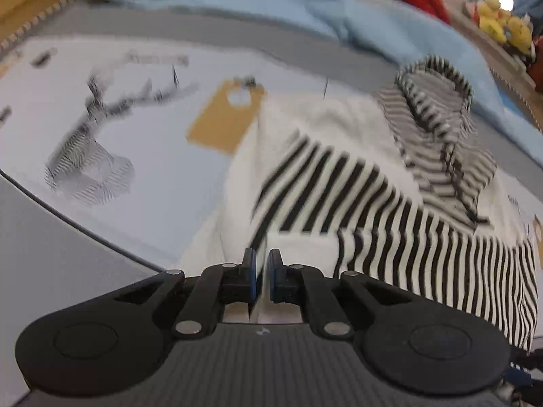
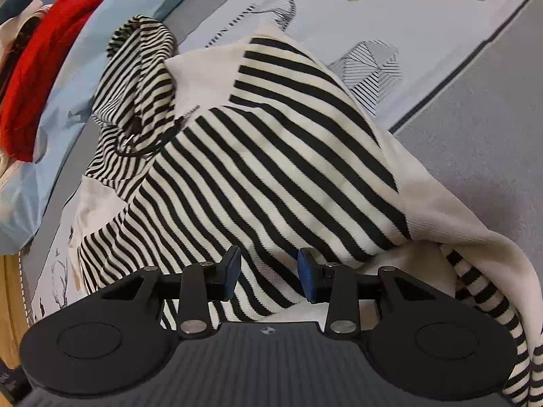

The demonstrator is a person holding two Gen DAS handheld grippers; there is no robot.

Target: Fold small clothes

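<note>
One black-and-cream striped hoodie (image 2: 271,156), rumpled, hood (image 2: 142,78) bunched.

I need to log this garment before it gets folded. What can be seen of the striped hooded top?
The striped hooded top is a soft cream knit with black stripes, wide on the body and fine on the hood, which has a dark drawstring. It lies rumpled on a printed mat, beside pale blue fabric. The left tongs pinch a cream edge; the right tongs straddle a striped fold, open.
</note>
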